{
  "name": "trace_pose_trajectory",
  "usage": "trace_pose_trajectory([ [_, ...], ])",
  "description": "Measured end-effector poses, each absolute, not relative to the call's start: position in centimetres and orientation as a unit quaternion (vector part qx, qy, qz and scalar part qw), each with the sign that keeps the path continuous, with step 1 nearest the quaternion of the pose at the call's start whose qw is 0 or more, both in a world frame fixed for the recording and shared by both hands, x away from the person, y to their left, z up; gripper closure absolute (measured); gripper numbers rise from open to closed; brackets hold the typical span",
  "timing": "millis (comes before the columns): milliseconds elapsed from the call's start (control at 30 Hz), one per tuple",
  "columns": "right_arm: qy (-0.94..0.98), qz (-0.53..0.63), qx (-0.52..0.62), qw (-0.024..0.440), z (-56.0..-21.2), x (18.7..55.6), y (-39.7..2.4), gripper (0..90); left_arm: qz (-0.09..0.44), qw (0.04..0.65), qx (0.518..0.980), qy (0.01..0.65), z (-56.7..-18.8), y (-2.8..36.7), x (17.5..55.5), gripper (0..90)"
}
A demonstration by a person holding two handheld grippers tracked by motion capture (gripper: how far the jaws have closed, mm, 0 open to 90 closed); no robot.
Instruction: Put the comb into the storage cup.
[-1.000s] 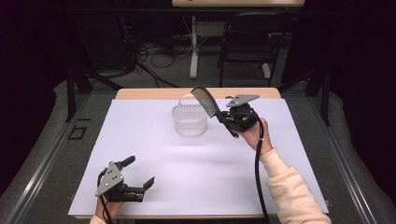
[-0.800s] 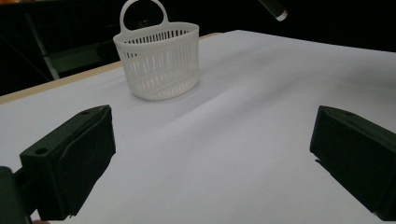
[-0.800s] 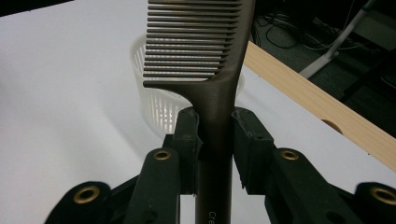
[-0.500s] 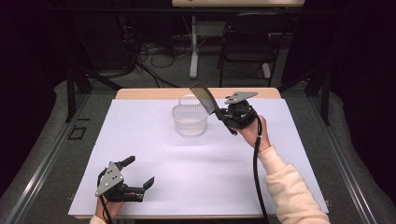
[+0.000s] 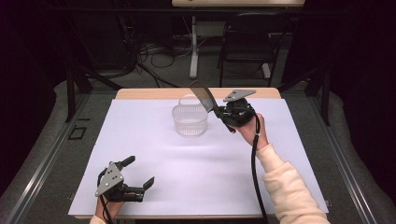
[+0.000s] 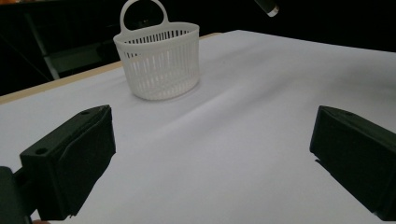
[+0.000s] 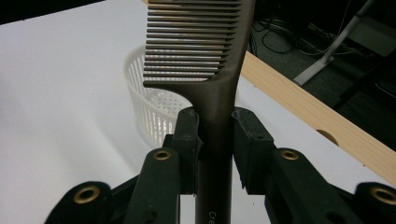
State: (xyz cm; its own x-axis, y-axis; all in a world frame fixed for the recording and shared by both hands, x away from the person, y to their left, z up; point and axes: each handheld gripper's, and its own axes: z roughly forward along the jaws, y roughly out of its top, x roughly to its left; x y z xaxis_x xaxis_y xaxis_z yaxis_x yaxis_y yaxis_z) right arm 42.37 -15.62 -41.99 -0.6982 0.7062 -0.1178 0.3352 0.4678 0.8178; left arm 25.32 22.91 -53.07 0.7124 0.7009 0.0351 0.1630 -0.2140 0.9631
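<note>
Holding a dark comb (image 5: 203,96) by its handle, the right gripper (image 5: 220,113) sits raised at the far right of the white basket (image 5: 189,119). In the right gripper view the two black pads (image 7: 188,135) press on either side of the comb handle just below where the teeth begin, so the jaws are clamped on the comb (image 7: 210,70). The toothed end rises away from the jaws, up and to the left in the high view, and its tip stands over the far right rim of the basket. The comb is clear of the basket; no contact is visible. In the right gripper view the basket (image 7: 149,107) lies behind and below the teeth, with the white sheet under it.

The basket is a small, round, slotted plastic one with a loop handle on its far side. It stands upright on the white sheet (image 5: 154,154) towards the far middle of the table (image 5: 154,93), whose bare wooden edge shows along the far side.

The left gripper (image 5: 139,176) rests low at the near left corner of the sheet, well apart from basket and comb. Its jaws stand wide apart with nothing between them; in the left gripper view only the bare sheet lies between the two pads (image 6: 84,158), with the basket (image 6: 159,63) beyond them.
</note>
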Motion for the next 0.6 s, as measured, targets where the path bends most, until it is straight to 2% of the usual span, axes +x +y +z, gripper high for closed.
trace_pose_trajectory([
  [600, 0.822, 0.411, 0.317, 0.234, -41.79, 43.09, -15.21, 72.5, 0.242, 0.555, 0.74, 0.291, -53.07, 22.9, 25.33, 0.2],
])
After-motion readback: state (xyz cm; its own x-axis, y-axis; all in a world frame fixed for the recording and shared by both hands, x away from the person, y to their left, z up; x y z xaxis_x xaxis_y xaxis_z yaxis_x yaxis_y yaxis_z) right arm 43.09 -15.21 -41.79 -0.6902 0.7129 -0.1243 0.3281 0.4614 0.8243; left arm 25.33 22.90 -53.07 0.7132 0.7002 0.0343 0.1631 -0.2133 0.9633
